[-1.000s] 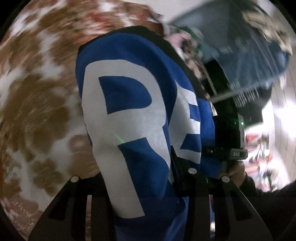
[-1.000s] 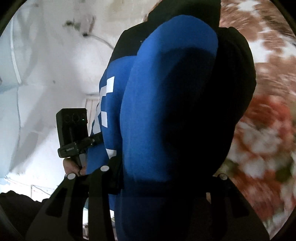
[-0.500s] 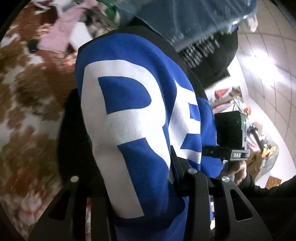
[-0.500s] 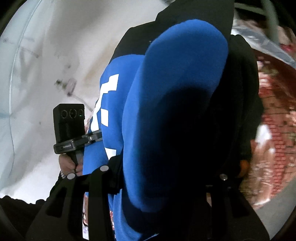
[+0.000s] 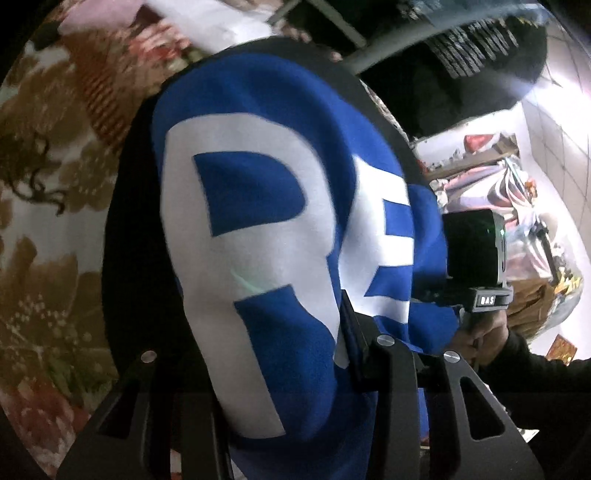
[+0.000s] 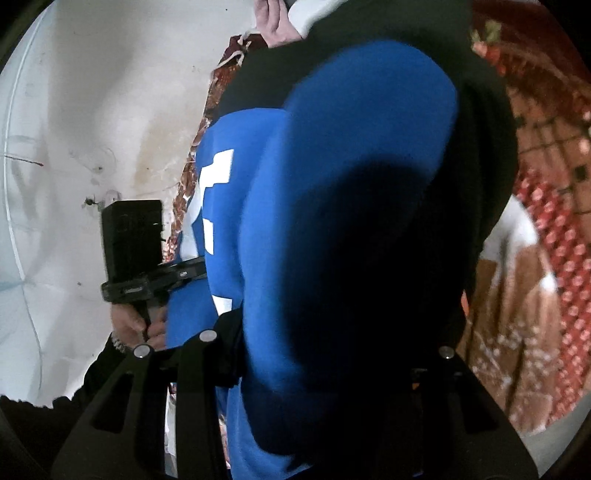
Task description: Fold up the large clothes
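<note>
A large blue garment (image 5: 251,229) with big white letters and black trim fills the left wrist view. My left gripper (image 5: 280,369) is shut on a thick bunch of it, and the cloth hides the fingertips. At the right of that view a hand holds the right gripper's body (image 5: 476,258) against the same garment. In the right wrist view the garment (image 6: 369,147) bulges blue and black over my right gripper (image 6: 317,354), which is shut on its folds. The left gripper's body (image 6: 133,243) shows at the left, held by a hand.
A brown and red floral bedspread (image 5: 44,184) lies behind the garment, also seen at the right as bedspread (image 6: 535,258). Pink and white clothes (image 5: 207,18) lie at its far end. A stained white wall (image 6: 74,110) is on the left. Cluttered goods (image 5: 491,184) stand at the right.
Both hands have swept sideways and a little down with the garment between them. The background has slid past in both views. The grips on the cloth look unchanged.
</note>
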Tool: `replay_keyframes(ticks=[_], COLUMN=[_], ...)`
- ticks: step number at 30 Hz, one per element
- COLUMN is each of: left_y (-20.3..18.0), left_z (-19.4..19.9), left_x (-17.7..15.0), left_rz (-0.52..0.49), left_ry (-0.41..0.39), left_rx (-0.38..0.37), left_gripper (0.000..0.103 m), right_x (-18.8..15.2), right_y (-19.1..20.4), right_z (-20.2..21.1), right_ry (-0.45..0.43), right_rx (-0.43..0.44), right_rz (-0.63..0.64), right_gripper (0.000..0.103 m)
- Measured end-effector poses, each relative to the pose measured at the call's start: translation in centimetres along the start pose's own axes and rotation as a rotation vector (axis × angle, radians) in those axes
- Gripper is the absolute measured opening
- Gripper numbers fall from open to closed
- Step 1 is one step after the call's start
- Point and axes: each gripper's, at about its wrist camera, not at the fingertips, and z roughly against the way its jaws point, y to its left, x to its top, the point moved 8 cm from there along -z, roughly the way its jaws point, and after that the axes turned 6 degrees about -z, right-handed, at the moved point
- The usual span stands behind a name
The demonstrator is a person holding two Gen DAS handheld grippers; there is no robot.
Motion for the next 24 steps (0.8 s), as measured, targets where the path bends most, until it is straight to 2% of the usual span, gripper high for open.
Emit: replay_keyframes(ticks=[4, 7, 10, 12, 14, 15, 16, 17, 20, 23, 24], left_y=[1.9, 1.6, 1.3, 1.6, 2.0, 1.6, 1.6, 1.2, 0.4, -3.1, -4.5], left_z=[-0.5, -1.3, -2.0, -2.0, -2.3, -2.2, -2.1, -1.6, 1.1, 5.5, 6.3], left_x=[-1.0, -1.4, -1.7, -1.9, -1.8, -1.9, -2.2, -2.4, -3.0, -3.9, -4.2], left_rz=[0.015, -0.033, -0.045, -0.028, -0.006, -0.018, -0.028, -0.031, -0.039, -0.176, -0.221], left_ry=[-0.001, 0.024, 0.022, -0.001, -0.020, -0.025, -0.029, -0.035, -0.078, -0.164, -0.191], left_rx=[0.005, 0.058, 0.065, 0.038, 0.014, 0.026, 0.042, 0.068, 0.190, 0.369, 0.401], left_gripper=[0.045, 0.055, 0.060, 0.065, 0.071, 0.074, 0.081, 0.087, 0.091, 0.096, 0.097], right_x=[0.2, -1.3, -1.2, -1.3, -1.4, -1.6, -1.7, -1.5, -1.4, -0.2, 0.4], right_y=[-2.1, -4.4, -5.6, -6.4, -6.5, -5.5, -5.8, -5.8, -5.4, -3.0, -1.7], right_z=[-0.2, 1.8, 3.4, 4.7, 5.5, 5.2, 6.2, 7.1, 10.7, 14.2, 14.8], right_ry=[0.004, 0.017, 0.014, -0.005, -0.013, -0.016, -0.024, -0.035, -0.088, -0.189, -0.226], right_rx=[0.020, -0.012, -0.045, -0.066, -0.098, -0.122, -0.170, -0.211, -0.332, -0.412, -0.438], right_rz=[0.020, 0.035, 0.053, 0.059, 0.065, 0.072, 0.086, 0.096, 0.110, 0.152, 0.183], right_gripper=[0.046, 0.052, 0.058, 0.072, 0.080, 0.084, 0.085, 0.089, 0.090, 0.091, 0.091])
